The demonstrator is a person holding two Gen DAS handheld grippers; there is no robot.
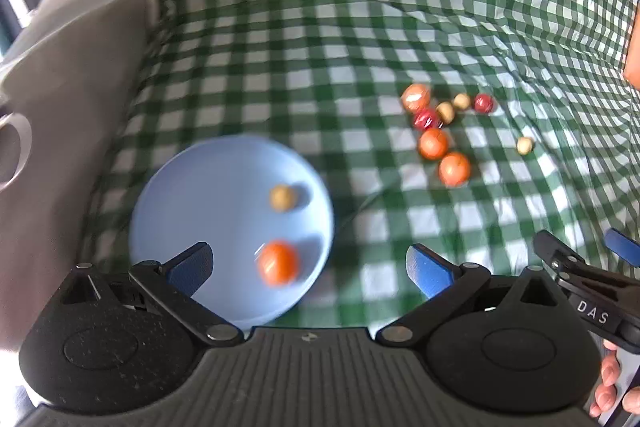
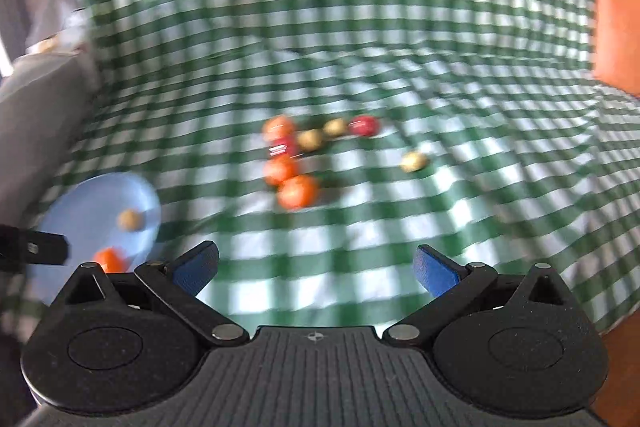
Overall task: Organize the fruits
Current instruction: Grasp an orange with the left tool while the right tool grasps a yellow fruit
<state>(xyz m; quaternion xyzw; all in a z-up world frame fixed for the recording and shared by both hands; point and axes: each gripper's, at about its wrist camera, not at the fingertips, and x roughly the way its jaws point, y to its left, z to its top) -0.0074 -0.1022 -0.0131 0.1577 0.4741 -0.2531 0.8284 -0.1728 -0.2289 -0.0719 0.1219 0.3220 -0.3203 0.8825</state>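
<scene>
A light blue plate (image 1: 192, 203) lies on the green checked cloth and holds an orange fruit (image 1: 278, 263) and a small tan fruit (image 1: 283, 197). My left gripper (image 1: 310, 269) is open and empty, just above the plate's near edge. A cluster of orange, red and tan fruits (image 1: 434, 143) lies to the right, with one tan fruit (image 1: 525, 145) apart. My right gripper (image 2: 316, 273) is open and empty, short of the cluster (image 2: 296, 191). The plate (image 2: 96, 203) shows at the left of the right wrist view. The right gripper also shows in the left wrist view (image 1: 584, 259).
A grey cushion (image 1: 68, 99) borders the cloth on the left. An orange object (image 2: 616, 27) stands at the right edge. The checked cloth (image 1: 320, 47) is wrinkled and rises at the back.
</scene>
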